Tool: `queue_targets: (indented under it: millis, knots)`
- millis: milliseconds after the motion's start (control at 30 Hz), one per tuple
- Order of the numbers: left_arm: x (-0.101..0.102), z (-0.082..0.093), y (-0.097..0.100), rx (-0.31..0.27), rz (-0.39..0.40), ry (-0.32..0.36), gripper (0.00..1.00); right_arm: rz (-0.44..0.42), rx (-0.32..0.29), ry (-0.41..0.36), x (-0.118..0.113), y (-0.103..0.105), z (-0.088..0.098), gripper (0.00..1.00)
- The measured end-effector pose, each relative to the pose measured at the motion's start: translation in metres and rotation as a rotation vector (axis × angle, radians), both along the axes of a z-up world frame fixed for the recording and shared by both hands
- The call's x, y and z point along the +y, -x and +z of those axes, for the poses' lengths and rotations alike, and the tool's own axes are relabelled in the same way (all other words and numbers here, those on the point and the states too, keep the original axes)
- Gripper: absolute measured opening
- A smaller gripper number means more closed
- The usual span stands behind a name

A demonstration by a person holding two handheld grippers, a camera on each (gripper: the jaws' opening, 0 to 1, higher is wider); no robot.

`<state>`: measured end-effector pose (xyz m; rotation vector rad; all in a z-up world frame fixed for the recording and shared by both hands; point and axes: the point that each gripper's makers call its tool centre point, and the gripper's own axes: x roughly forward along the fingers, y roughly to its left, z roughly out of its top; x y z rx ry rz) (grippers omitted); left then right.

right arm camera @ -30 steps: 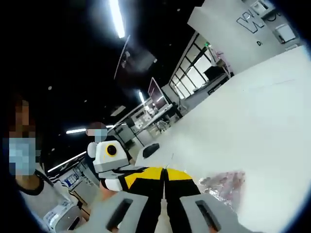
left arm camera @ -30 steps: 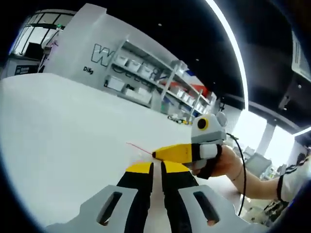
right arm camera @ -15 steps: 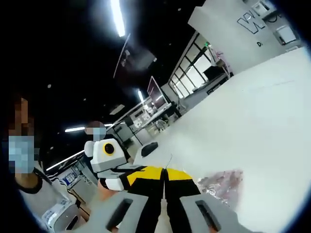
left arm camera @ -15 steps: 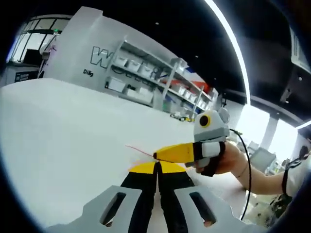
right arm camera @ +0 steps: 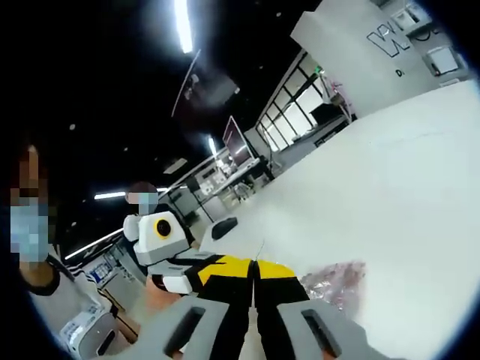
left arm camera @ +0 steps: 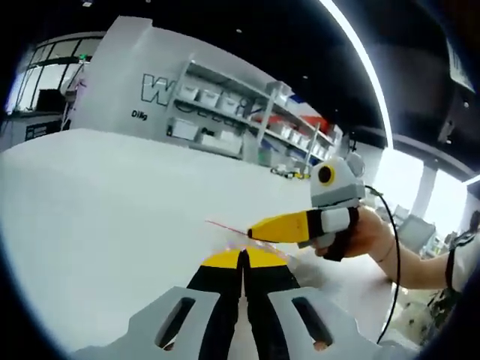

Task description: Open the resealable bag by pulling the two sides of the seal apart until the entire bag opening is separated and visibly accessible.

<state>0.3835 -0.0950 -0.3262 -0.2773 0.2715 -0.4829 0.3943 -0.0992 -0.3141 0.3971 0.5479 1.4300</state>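
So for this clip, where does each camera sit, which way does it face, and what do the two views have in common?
Left gripper view: rides the left gripper, looks across the white table to wall shelving; the right gripper and the hand holding it enter from the right.
Right gripper view: rides the right gripper, looks over the table toward windows; the left gripper enters from the left, the bag lies beside the jaws.
Shared: both grippers, tips close together, and the table.

both views low, facing across white table (left arm camera: 90,202)
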Motion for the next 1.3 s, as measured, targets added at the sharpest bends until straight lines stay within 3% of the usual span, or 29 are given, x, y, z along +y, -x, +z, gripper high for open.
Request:
queue_targets:
  millis: [267, 600, 900, 1033, 1300]
  knots:
    - [-0.004, 0.008, 0.002, -0.021, -0.031, 0.057, 0.03, -0.003, -0.004, -0.001, 0.000, -0.001, 0.001, 0.00]
    - [-0.007, 0.007, 0.002, 0.008, -0.037, 0.093, 0.10, -0.011, 0.015, -0.014, -0.001, 0.001, 0.000, 0.00]
    - [-0.006, 0.008, 0.003, 0.059, -0.048, 0.199, 0.11, -0.013, 0.037, -0.050, -0.001, 0.001, 0.004, 0.00]
    - [-0.006, 0.010, 0.003, 0.085, -0.060, 0.303, 0.11, -0.018, 0.045, -0.073, -0.003, 0.001, 0.007, 0.00]
    - [-0.006, 0.011, 0.003, 0.110, -0.070, 0.369, 0.11, -0.024, 0.061, -0.107, -0.001, 0.005, 0.011, 0.00]
